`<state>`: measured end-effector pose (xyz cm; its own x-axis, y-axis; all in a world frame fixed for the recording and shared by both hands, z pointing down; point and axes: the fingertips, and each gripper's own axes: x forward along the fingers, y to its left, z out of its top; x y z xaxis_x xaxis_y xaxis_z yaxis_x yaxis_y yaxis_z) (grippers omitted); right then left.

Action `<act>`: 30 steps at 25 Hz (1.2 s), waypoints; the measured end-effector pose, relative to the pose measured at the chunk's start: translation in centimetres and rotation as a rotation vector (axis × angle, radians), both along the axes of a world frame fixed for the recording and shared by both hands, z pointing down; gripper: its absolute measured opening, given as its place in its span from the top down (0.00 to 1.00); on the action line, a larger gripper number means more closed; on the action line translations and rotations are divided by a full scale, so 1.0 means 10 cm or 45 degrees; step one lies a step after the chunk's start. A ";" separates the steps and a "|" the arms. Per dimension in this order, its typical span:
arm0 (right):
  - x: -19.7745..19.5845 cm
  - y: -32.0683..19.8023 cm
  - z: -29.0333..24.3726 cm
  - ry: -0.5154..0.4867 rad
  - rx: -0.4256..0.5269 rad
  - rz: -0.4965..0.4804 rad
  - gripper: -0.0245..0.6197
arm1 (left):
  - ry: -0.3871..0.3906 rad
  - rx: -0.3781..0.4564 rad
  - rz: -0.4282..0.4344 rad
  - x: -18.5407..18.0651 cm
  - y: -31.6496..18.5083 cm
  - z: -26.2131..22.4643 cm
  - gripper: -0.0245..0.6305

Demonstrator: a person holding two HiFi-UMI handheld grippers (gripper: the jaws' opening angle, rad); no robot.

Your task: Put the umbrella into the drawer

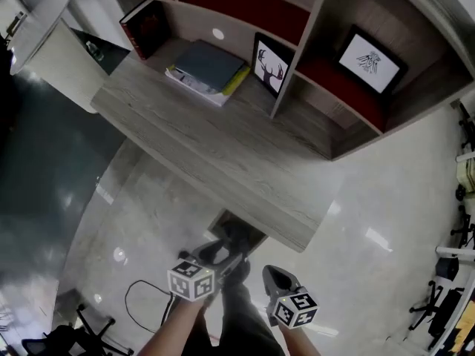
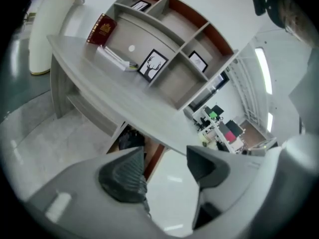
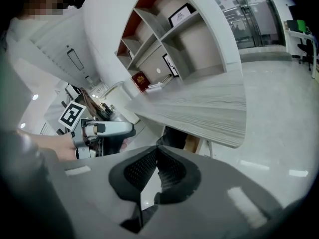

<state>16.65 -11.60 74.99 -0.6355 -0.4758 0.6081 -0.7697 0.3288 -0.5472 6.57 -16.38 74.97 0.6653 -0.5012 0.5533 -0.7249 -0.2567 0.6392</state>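
Note:
Under the front edge of the grey wooden desk (image 1: 223, 154) a drawer (image 1: 225, 219) stands open. A dark bundle (image 1: 237, 233) lies inside it; it looks like the folded umbrella, and it also shows in the left gripper view (image 2: 130, 138). My left gripper (image 1: 228, 259) hovers just in front of the drawer. Its jaws (image 2: 165, 153) stand apart with nothing between them, so it is open. My right gripper (image 1: 276, 277) hangs beside it to the right and is shut, its ribbed pads (image 3: 149, 166) touching and empty. The left gripper (image 3: 107, 129) also shows in the right gripper view.
On the desk lie a stack of books (image 1: 206, 71), an upright red book (image 1: 145, 27) and a framed deer picture (image 1: 269, 65). Another frame (image 1: 369, 60) stands in a shelf bay. A white cylinder (image 1: 44, 39) is at the far left. A black cable (image 1: 145, 295) loops on the glossy floor.

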 end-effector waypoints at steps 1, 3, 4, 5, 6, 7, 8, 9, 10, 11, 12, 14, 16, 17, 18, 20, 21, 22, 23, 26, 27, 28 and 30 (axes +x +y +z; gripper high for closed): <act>0.00 0.04 -0.13 -0.013 0.005 0.000 0.95 | -0.001 0.013 0.009 0.03 0.04 -0.16 0.56; 0.00 0.10 -0.40 -0.041 0.026 -0.001 0.95 | -0.002 0.040 0.019 0.06 0.14 -0.46 0.60; -0.01 0.14 -0.53 -0.056 0.037 -0.008 0.95 | -0.003 0.053 0.021 0.06 0.19 -0.59 0.62; -0.04 0.18 -0.64 -0.067 0.046 -0.026 0.95 | -0.005 0.064 0.021 0.05 0.25 -0.71 0.63; -0.07 0.24 -0.75 -0.074 0.052 -0.055 0.95 | -0.009 0.070 0.018 0.04 0.32 -0.81 0.63; -0.10 0.31 -0.85 -0.076 0.055 -0.089 0.95 | -0.012 0.071 0.013 0.02 0.40 -0.90 0.63; -0.13 0.37 -0.94 -0.072 0.059 -0.123 0.95 | -0.016 0.071 0.009 0.00 0.47 -0.98 0.63; -0.16 0.42 -1.03 -0.066 0.069 -0.151 0.95 | -0.021 0.074 0.007 -0.02 0.54 -1.05 0.63; -0.18 0.46 -1.13 -0.058 0.085 -0.172 0.95 | -0.028 0.081 0.010 -0.05 0.59 -1.12 0.64; -0.21 0.49 -1.23 -0.050 0.105 -0.184 0.95 | -0.036 0.091 0.016 -0.09 0.64 -1.20 0.65; -0.23 0.52 -1.33 -0.044 0.126 -0.186 0.95 | -0.043 0.103 0.024 -0.13 0.69 -1.29 0.66; -0.25 0.61 -1.51 -0.033 0.160 -0.172 0.95 | -0.065 0.124 0.039 -0.22 0.82 -1.45 0.68; -0.25 0.69 -1.67 -0.017 0.185 -0.143 0.95 | -0.082 0.143 0.043 -0.34 0.94 -1.60 0.71; -0.26 0.73 -1.75 -0.008 0.196 -0.128 0.95 | -0.080 0.155 0.040 -0.40 0.99 -1.68 0.72; -0.28 0.77 -1.83 0.000 0.208 -0.113 0.95 | -0.075 0.169 0.038 -0.48 1.03 -1.77 0.75; -0.34 0.87 -1.98 0.012 0.238 -0.079 0.95 | -0.063 0.203 0.037 -0.63 1.13 -1.95 0.78; -0.37 0.92 -2.04 0.020 0.253 -0.059 0.95 | -0.059 0.220 0.038 -0.71 1.17 -2.03 0.80; -0.41 0.97 -2.09 0.027 0.265 -0.036 0.95 | -0.057 0.236 0.040 -0.78 1.22 -2.09 0.81; -0.46 1.03 -2.14 0.032 0.274 -0.007 0.95 | -0.055 0.248 0.046 -0.85 1.26 -2.15 0.82; -0.63 1.23 -2.28 0.026 0.284 0.093 0.95 | -0.048 0.286 0.085 -1.02 1.43 -2.33 0.83; -0.70 1.31 -2.33 0.023 0.289 0.120 0.95 | -0.044 0.301 0.101 -1.07 1.51 -2.40 0.84; -0.77 1.39 -2.39 0.022 0.296 0.142 0.95 | -0.039 0.314 0.115 -1.13 1.59 -2.47 0.84; -0.94 1.51 -2.50 0.030 0.318 0.168 0.95 | -0.033 0.338 0.142 -1.26 1.72 -2.59 0.85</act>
<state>7.24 3.52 50.03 -0.5451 -0.6906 0.4753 -0.8264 0.3472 -0.4434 -6.01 0.85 49.04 0.7114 -0.5556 0.4303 -0.6984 -0.4913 0.5204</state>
